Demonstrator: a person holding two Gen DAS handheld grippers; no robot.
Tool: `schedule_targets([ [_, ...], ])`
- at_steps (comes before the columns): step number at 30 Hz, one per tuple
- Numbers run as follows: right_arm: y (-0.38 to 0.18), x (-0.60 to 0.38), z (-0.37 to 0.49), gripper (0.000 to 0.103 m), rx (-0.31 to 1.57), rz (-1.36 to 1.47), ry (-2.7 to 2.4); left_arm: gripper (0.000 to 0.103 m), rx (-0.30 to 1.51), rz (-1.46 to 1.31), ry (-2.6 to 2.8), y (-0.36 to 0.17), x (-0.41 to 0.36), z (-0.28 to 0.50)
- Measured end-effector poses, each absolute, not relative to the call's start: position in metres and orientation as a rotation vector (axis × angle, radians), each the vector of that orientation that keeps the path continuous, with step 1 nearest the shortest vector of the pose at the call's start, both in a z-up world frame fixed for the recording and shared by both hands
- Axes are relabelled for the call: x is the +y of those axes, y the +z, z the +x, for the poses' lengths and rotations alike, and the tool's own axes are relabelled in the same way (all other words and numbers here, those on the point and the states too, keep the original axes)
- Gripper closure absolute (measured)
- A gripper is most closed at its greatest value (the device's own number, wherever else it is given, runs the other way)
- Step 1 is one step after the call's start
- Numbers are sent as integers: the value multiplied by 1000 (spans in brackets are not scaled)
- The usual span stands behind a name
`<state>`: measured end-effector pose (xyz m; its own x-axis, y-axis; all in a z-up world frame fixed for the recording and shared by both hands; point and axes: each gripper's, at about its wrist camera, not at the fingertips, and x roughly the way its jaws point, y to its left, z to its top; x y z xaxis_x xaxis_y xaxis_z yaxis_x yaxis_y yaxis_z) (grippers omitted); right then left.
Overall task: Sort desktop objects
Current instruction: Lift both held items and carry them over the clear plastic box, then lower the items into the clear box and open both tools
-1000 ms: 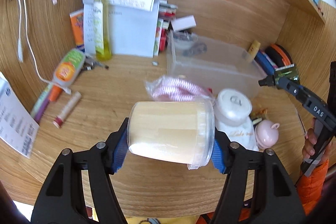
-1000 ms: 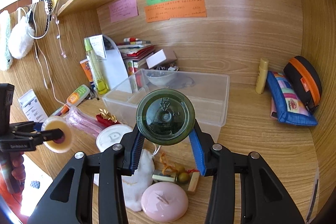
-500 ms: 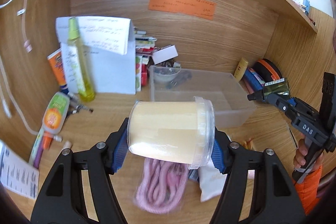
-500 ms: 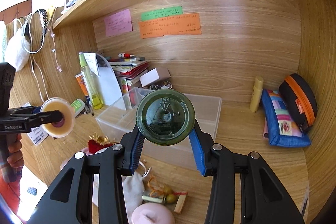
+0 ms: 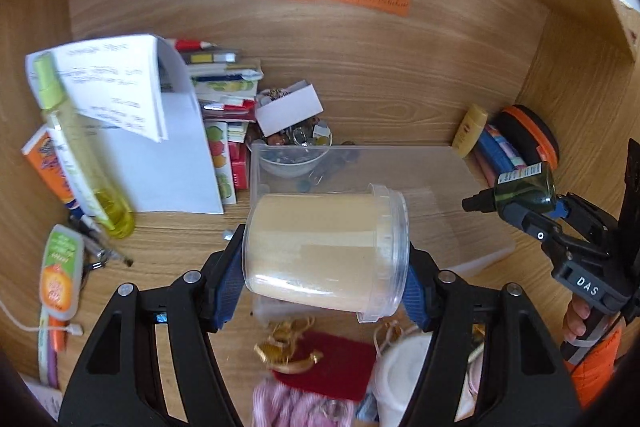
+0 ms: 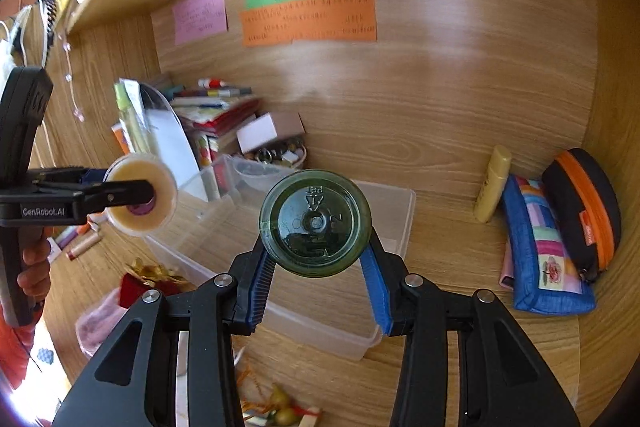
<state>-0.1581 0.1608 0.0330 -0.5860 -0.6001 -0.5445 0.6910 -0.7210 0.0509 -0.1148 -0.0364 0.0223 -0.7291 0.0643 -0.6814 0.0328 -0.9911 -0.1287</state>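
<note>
My left gripper [image 5: 324, 263] is shut on a clear jar of cream-coloured stuff [image 5: 320, 251], held on its side just above the near left edge of the clear plastic bin [image 5: 440, 171]. The jar also shows in the right wrist view [image 6: 140, 199]. My right gripper [image 6: 318, 259] is shut on a dark green bottle [image 6: 316, 223], seen bottom-on, held above the bin [image 6: 392, 203]. In the left wrist view the green bottle [image 5: 524, 187] hangs over the bin's right side.
A small bowl of trinkets [image 5: 296, 151] sits in the bin's back left corner. Books and papers [image 5: 160, 131] and a yellow-green spray bottle [image 5: 80, 163] stand at left. Pouches [image 6: 560, 227] lie at right. A red pouch [image 5: 332, 363] and pink cord [image 5: 288, 407] lie in front.
Both grippers have lifted and moved forward toward the bin with their loads. The jar now hangs at the bin's near edge, and the green bottle is over the bin.
</note>
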Motion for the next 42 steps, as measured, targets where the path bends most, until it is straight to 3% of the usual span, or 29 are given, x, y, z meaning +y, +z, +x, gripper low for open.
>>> schedule_targets([
  [15,-3,125,-193,65,391,862,-2211,37,-112,-1316,2789,-20,-23,-181],
  [34,-17,106,-195,64,451,922,-2156,37,19,-1349,2781,-35,-6,-186],
  [39,-12,105,-189,50,484,892,-2176,37,114,-1237,2833,-13,5,-171],
  [42,-8,107,-183,47,497,865,-2191,37,163,-1184,2864,-2,8,-162],
])
